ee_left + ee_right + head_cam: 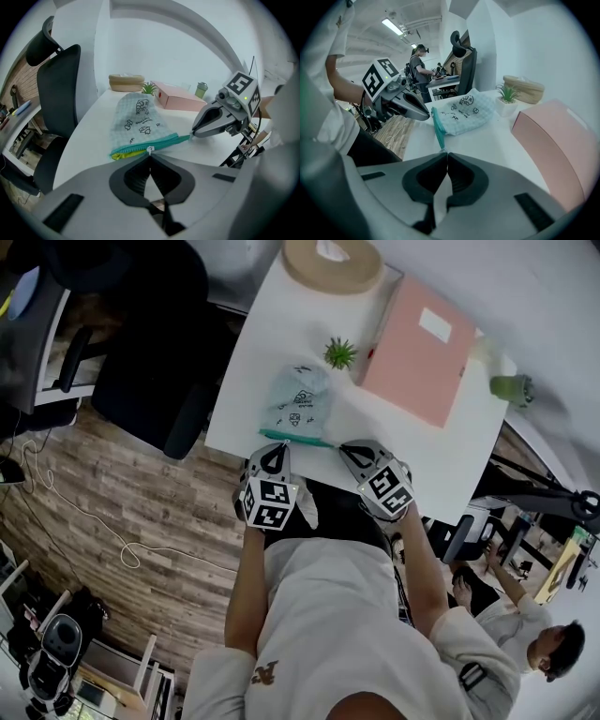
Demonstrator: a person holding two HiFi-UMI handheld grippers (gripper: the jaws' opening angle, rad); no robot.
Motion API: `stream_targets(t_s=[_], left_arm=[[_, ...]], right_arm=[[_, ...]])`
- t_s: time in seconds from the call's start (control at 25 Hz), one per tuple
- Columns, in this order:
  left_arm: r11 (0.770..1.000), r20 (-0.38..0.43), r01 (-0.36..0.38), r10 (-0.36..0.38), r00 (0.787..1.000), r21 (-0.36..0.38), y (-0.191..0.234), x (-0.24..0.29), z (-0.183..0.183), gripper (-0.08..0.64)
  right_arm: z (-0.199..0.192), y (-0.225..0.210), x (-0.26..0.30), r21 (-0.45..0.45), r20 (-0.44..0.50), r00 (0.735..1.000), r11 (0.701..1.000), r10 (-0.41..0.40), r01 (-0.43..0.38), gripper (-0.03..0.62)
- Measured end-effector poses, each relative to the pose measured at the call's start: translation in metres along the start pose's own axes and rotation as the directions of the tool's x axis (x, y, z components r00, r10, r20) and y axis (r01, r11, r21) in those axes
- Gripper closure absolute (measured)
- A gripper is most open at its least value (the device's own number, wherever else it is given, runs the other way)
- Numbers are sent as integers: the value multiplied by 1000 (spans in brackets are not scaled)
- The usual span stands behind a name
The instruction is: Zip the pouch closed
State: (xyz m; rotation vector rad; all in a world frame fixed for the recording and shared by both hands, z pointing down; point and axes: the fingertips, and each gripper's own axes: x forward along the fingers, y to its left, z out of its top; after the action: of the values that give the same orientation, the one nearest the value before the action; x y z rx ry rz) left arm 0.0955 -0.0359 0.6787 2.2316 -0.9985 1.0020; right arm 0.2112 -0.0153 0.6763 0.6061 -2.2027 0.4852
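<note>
Since the pale mint checked fabric pouch [298, 401] is thin, limp cloth, I judge it weighs next to nothing and would crumple or skid over the white table [422, 460] if tugged from one side only. It wants tension from both ends. It lies near the table's front edge, just above centre in the head view, with its teal zipper [159, 141] along the side nearest me.

My left gripper [150, 158] has its jaws pressed together on the small white zipper pull [150, 150], low in the middle of the left gripper view. Left of the pull a strip of yellow lining [123, 153] shows, so that stretch looks unzipped.

My right gripper [446, 158] is pinched shut on the teal tape end [440, 149] of the zipper. That is the sturdiest place to anchor — stitched and flat. The pull is tiny and smooth, so I expect it could slip out unless it is gripped squarely.
</note>
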Motion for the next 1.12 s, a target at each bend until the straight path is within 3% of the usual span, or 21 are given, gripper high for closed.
stream_targets(t_s=[0.84, 1.12], left_arm=[[999, -33, 17, -16, 999, 42, 35, -7, -1, 563], [996, -43, 30, -27, 999, 87, 40, -6, 0, 563]], right_arm=[[1, -8, -1, 76, -10, 996, 993, -90, 91, 588], [2, -8, -3, 87, -16, 993, 989, -120, 121, 588]])
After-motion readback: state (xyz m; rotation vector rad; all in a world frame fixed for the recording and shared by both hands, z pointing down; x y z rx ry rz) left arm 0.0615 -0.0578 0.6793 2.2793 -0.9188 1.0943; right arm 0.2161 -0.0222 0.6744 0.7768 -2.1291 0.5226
